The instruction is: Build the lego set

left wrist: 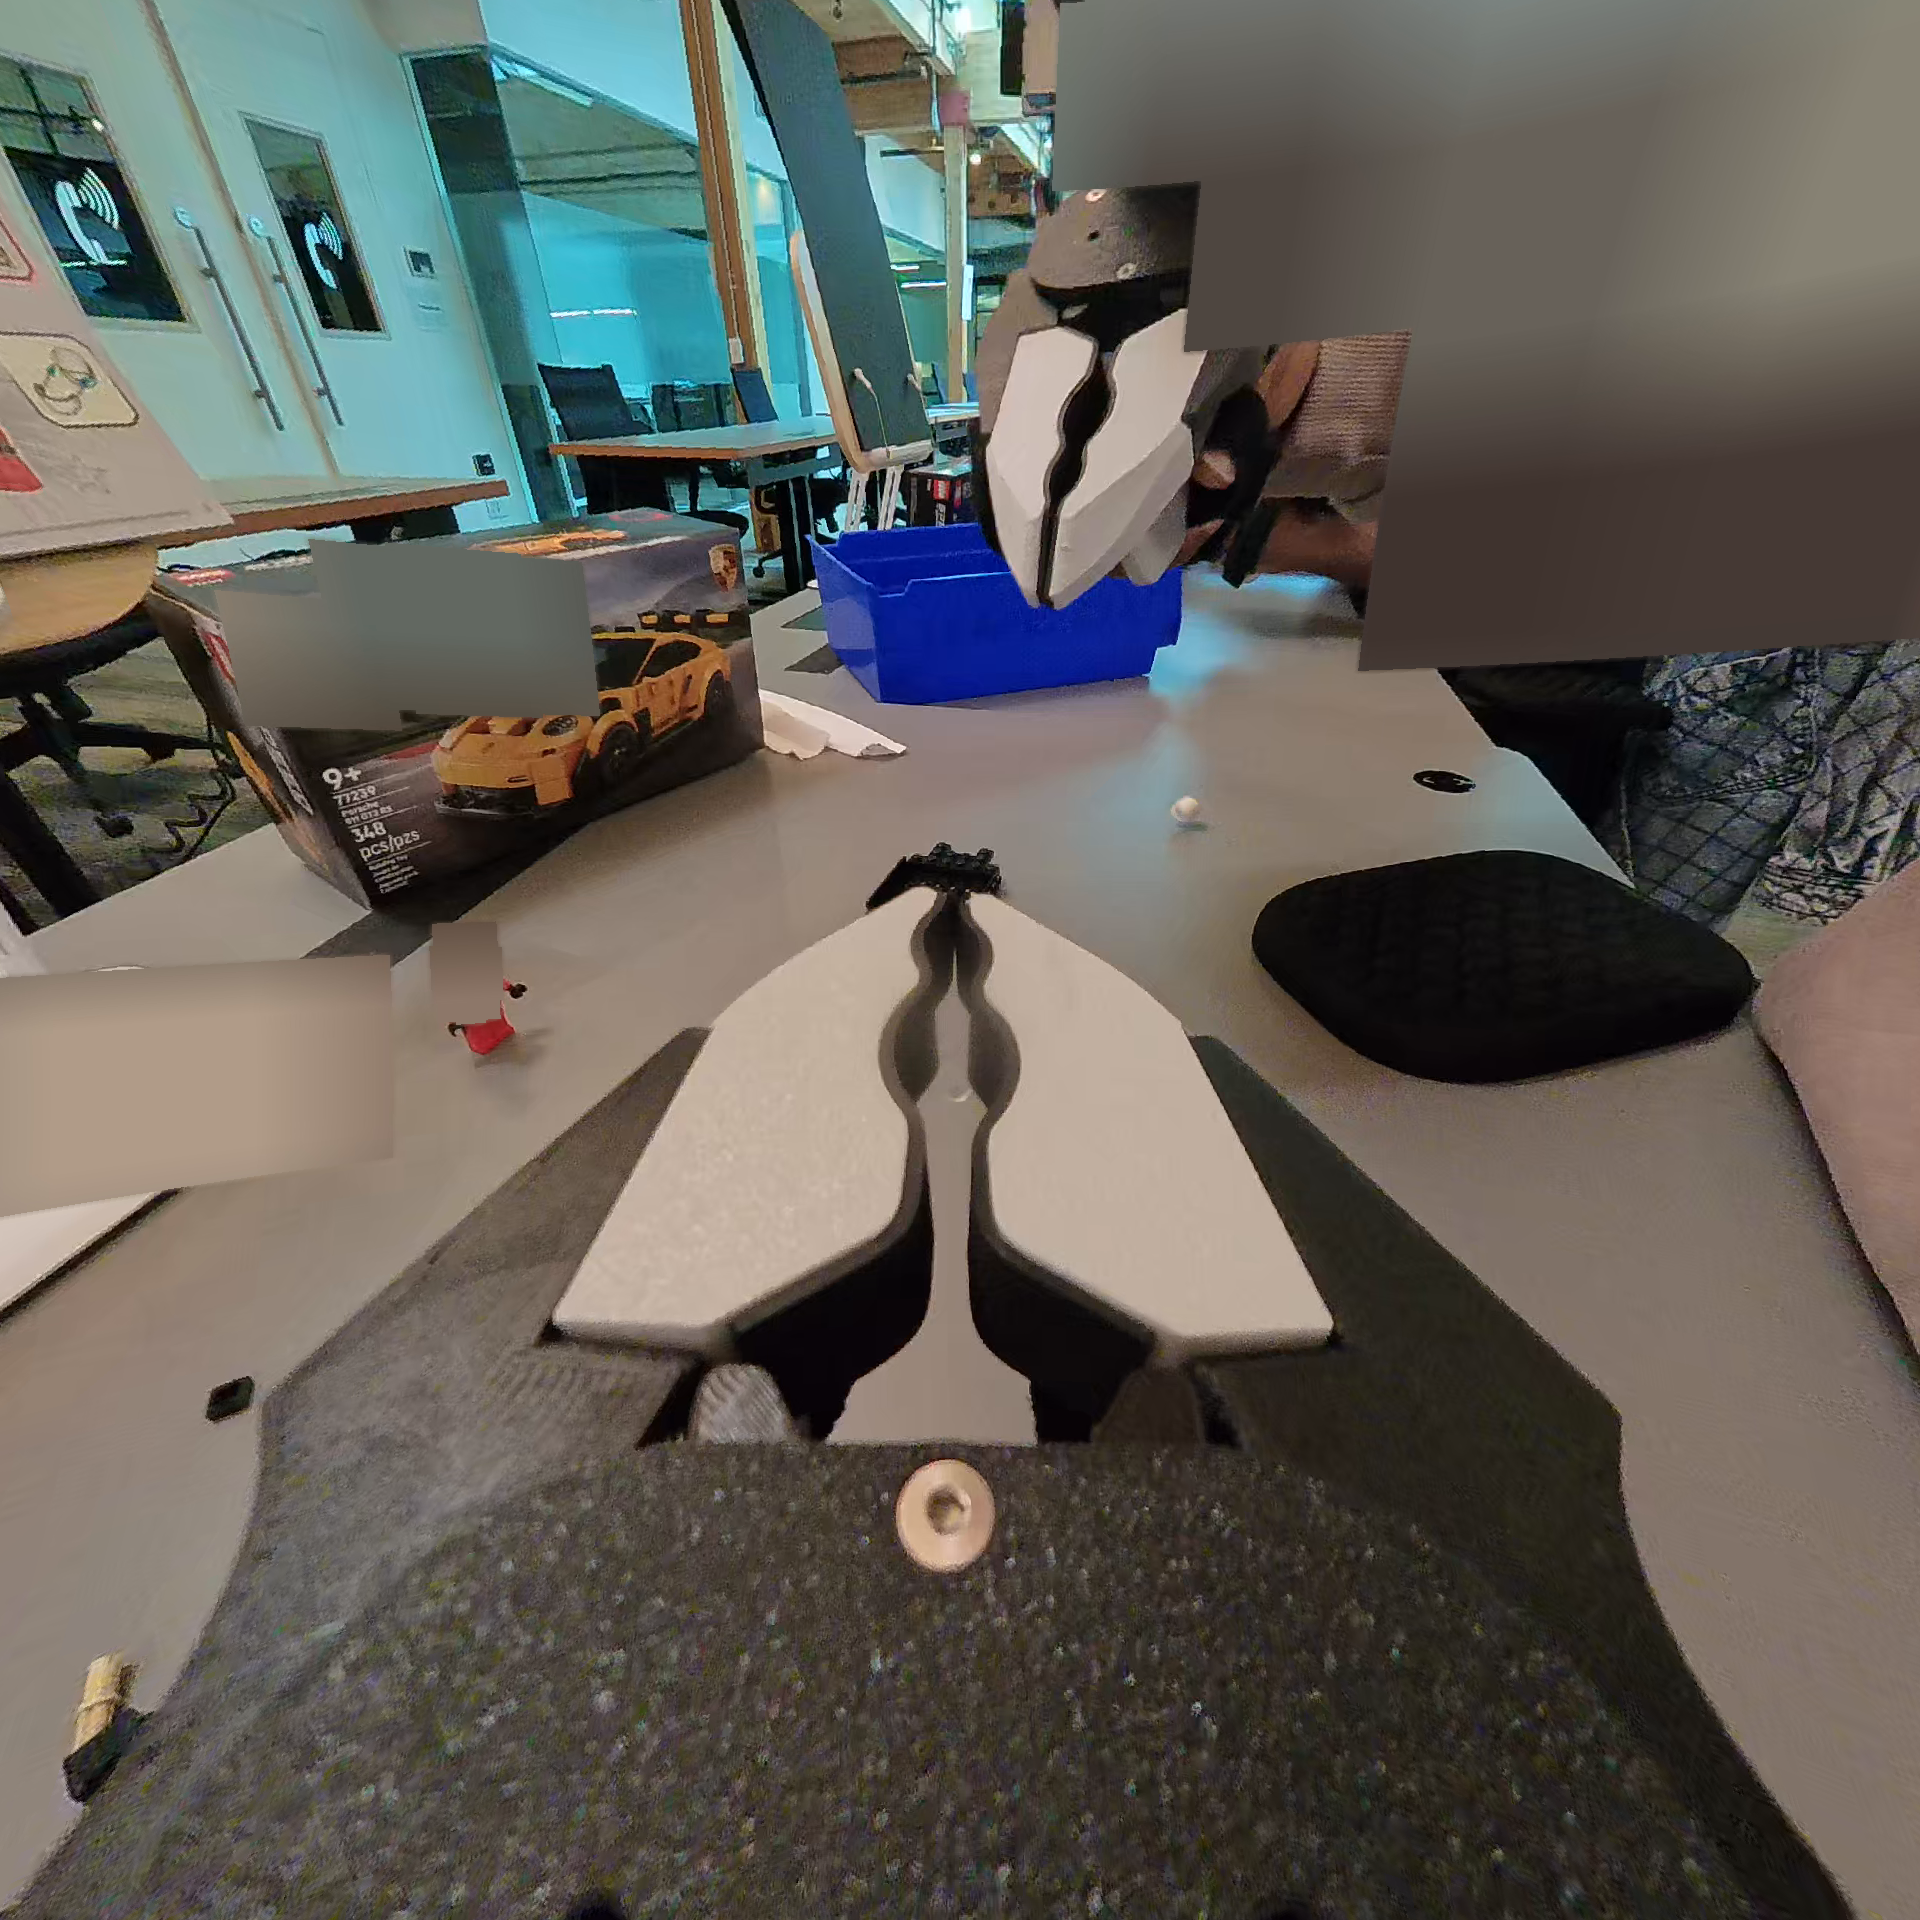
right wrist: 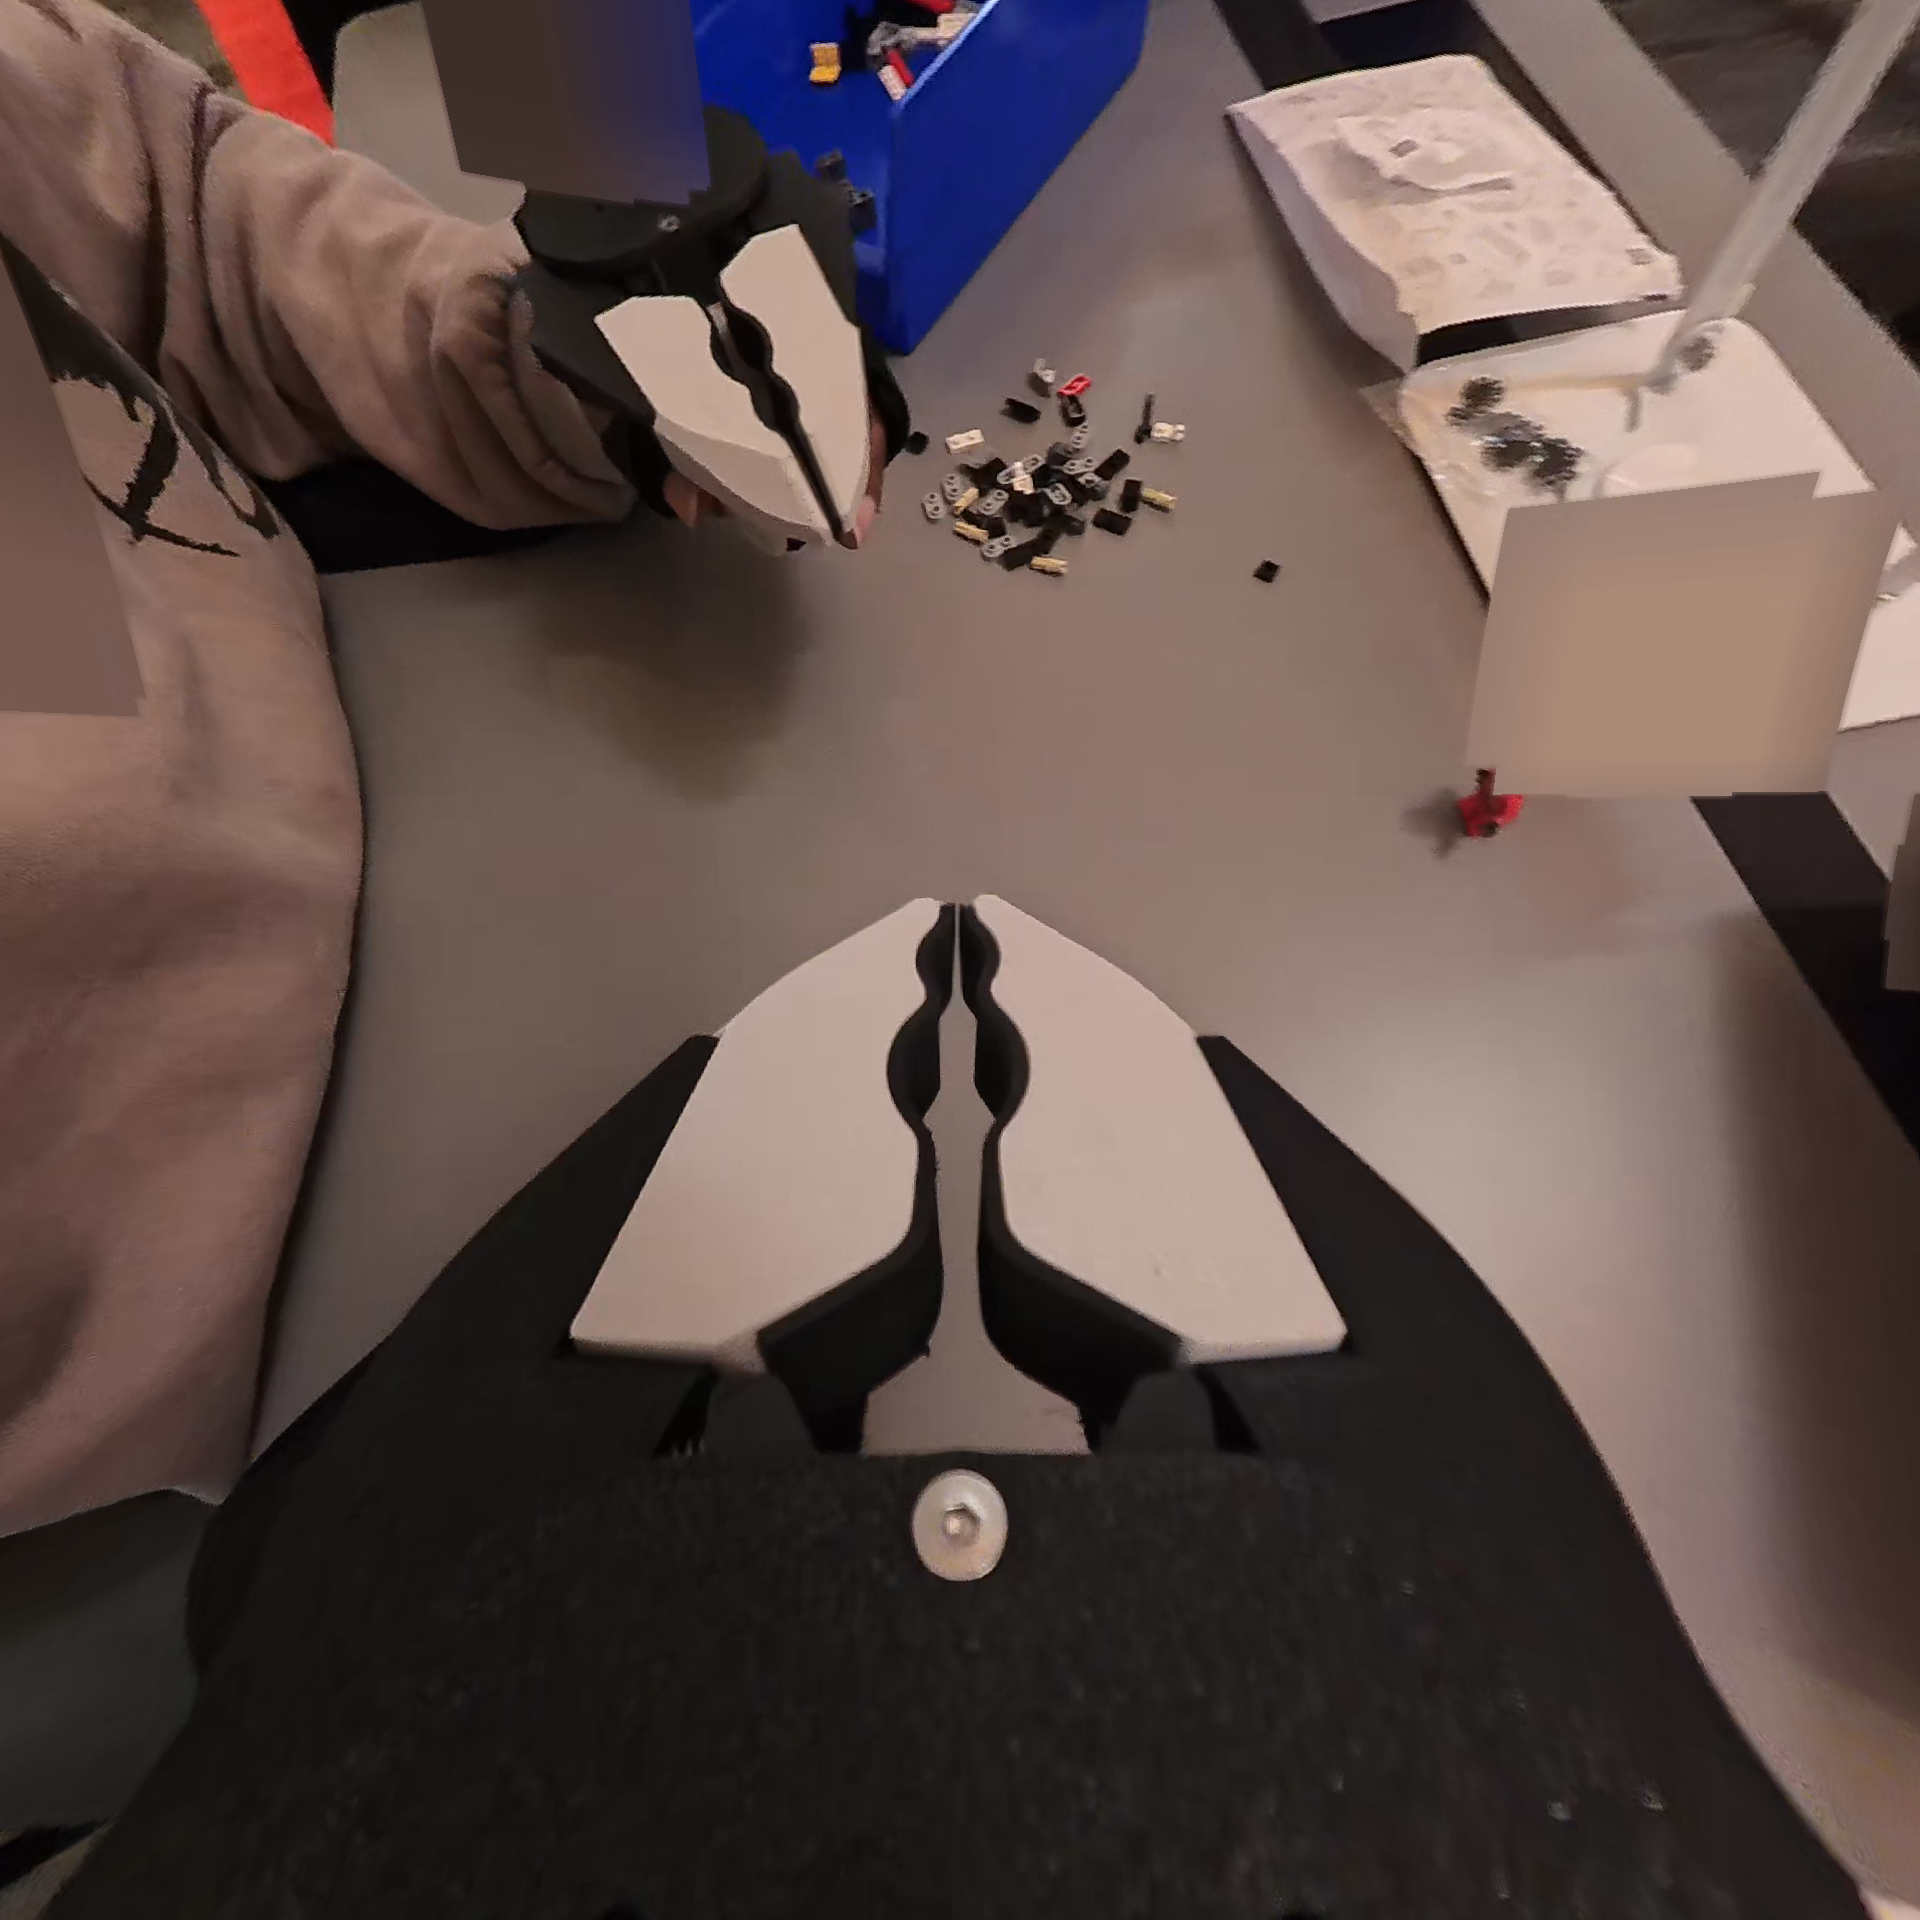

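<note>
At the tips of the left gripper [left wrist: 951, 899], a small black studded plate [left wrist: 948, 871] sits pinched between the closed white fingers, held just above the grey table [left wrist: 1091, 1195]. Across the workspace, the right gripper [right wrist: 964, 906] hangs over bare tabletop with its fingers pressed together and nothing visible between them; the left wrist view shows it raised near the blue bin [left wrist: 987, 634].

Loose parts for the build lie well apart from both tools: a scatter of small black, grey and tan pieces [right wrist: 1049, 478] rests on the table just beside the blue bin, which holds more pieces. A single small black piece [right wrist: 1265, 569] lies apart from the scatter, and a red sub-assembly [right wrist: 1486, 810] stands near the instruction pages [right wrist: 1455, 208]. The set's box [left wrist: 499, 727], printed with a yellow car, sits on the table to the left of the bin, and a black pad [left wrist: 1496, 961] lies to the right.

By the look of it, the plate is hard, rigid plastic and very light, so it needs little squeeze but can twist or pop out of smooth fingers. It appears gripped at one edge only; a hold across its two long sides, studs facing up, would likely keep it square for pressing onto a mate. Tiny pieces in the scatter would probably skid on the slick tabletop when nudged.
</note>
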Tool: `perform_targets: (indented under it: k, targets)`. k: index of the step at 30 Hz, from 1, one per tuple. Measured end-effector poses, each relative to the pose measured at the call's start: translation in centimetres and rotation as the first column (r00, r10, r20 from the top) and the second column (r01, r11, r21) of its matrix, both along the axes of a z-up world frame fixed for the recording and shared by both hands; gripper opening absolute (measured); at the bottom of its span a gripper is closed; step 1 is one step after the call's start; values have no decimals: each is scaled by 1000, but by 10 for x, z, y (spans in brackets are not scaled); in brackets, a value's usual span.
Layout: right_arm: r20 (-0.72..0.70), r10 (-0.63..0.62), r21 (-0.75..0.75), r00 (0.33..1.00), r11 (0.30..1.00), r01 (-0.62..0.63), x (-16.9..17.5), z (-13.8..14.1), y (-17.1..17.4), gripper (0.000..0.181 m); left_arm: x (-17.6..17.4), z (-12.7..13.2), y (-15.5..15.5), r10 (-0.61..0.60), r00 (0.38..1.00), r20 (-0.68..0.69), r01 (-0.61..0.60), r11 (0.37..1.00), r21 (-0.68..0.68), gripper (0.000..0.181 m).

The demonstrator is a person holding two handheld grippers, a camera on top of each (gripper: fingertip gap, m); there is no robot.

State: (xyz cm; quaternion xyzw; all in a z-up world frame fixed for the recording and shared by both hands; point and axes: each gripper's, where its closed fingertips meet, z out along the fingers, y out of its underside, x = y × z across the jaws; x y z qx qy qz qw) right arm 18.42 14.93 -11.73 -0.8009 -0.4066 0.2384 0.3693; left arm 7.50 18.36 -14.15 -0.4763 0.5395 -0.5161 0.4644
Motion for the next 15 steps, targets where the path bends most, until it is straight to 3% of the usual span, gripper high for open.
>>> perform_targets:
  k: [4, 8, 12, 15]
  targets:
    - [33, -97, 37, 995, 995, 96, 25, -3, -8, 9, 0, -4, 2, 15, 1000, -13, -15, 1000, -3, 0]
    - [116, -284, 69, 952, 958, 277, 77, -24, -19, 16, 1, -10, 5, 27, 999, -37, -27, 1000, -9, 1]
    - [271, -524, 121, 808, 851, 511, 162, -61, -44, 17, 4, -18, 4, 25, 998, -63, -25, 1000, -6, 5]
    - [303, -637, 89, 708, 759, 645, 211, -89, -76, 18, 6, -24, 2, 17, 996, -84, -19, 1000, -15, 7]
